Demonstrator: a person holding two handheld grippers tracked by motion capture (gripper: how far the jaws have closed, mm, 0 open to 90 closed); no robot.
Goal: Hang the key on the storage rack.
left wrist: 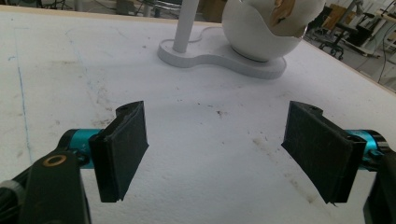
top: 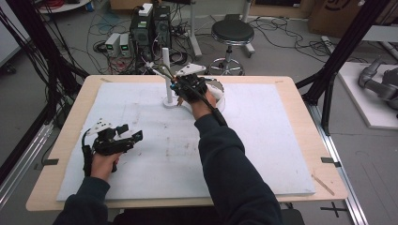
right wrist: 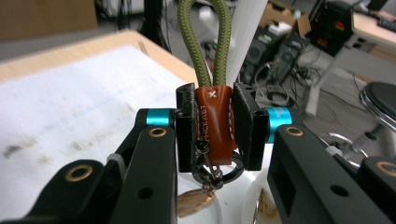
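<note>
My right gripper [right wrist: 214, 133] is shut on a keychain's brown leather tab [right wrist: 211, 116]. Its olive-green cord loop [right wrist: 191, 46] rises past the jaws, and a dark ring [right wrist: 229, 171] with a copper tag [right wrist: 195, 201] hangs below. In the high view this gripper [top: 174, 84] sits at the far middle of the table, right beside the upright white post [top: 166, 75] of a stand [left wrist: 219, 53] that also carries a white bowl [left wrist: 261, 32]. My left gripper [top: 131, 132] rests at the near left, open, with bare mat between its pads [left wrist: 122, 149].
A white foam mat [top: 263, 140] covers the wooden table [top: 305, 122]. Behind the far edge stand computer towers [top: 150, 28], tangled cables and a black stool [top: 232, 33]. Black frame poles [top: 338, 56] rise at both sides.
</note>
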